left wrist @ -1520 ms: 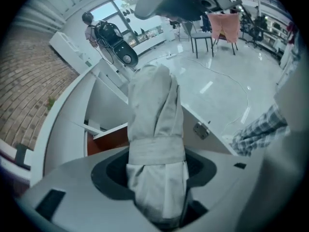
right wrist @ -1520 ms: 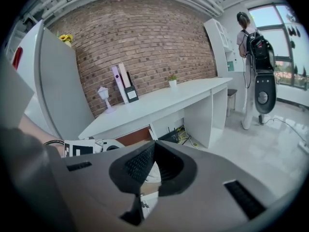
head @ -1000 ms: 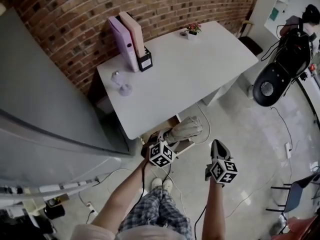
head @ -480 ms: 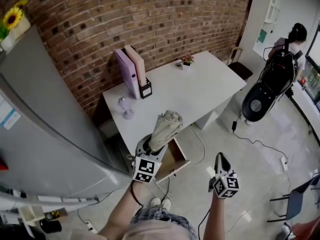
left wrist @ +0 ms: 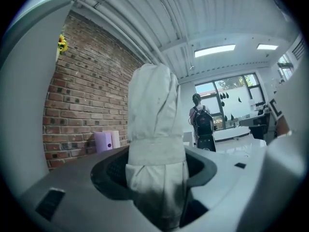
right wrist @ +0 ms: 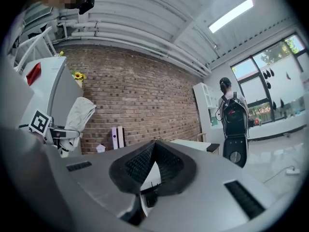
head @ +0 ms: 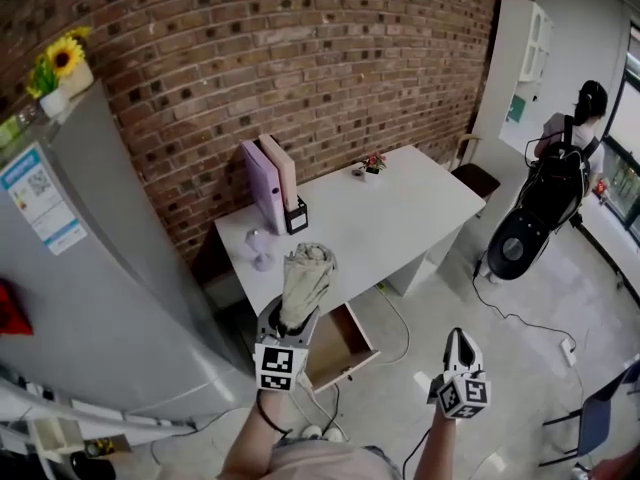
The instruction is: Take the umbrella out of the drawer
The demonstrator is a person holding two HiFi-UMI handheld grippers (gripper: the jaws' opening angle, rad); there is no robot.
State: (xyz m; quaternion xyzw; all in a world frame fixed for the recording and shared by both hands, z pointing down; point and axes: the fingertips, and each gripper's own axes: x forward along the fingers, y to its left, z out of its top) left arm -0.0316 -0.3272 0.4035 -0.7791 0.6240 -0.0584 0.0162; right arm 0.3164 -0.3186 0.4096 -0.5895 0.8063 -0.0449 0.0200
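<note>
A folded beige umbrella stands nearly upright in my left gripper, whose jaws are shut on its lower part just under the wrap band. In the left gripper view the umbrella fills the gap between the pads of my left gripper. Below it the wooden drawer hangs open under the white desk. My right gripper is off to the right over the floor, shut and holding nothing; its pads meet at the tips. The right gripper view also shows the umbrella.
A tall grey fridge with a sunflower pot stands at the left. On the desk are purple and pink binders, a small lamp and a flower pot. A person with a backpack stands at the right. Cables lie on the floor.
The left gripper has lifted the umbrella from the drawer up to above desk height and turned it upright. The right gripper has risen too, staying shut and holding nothing.
</note>
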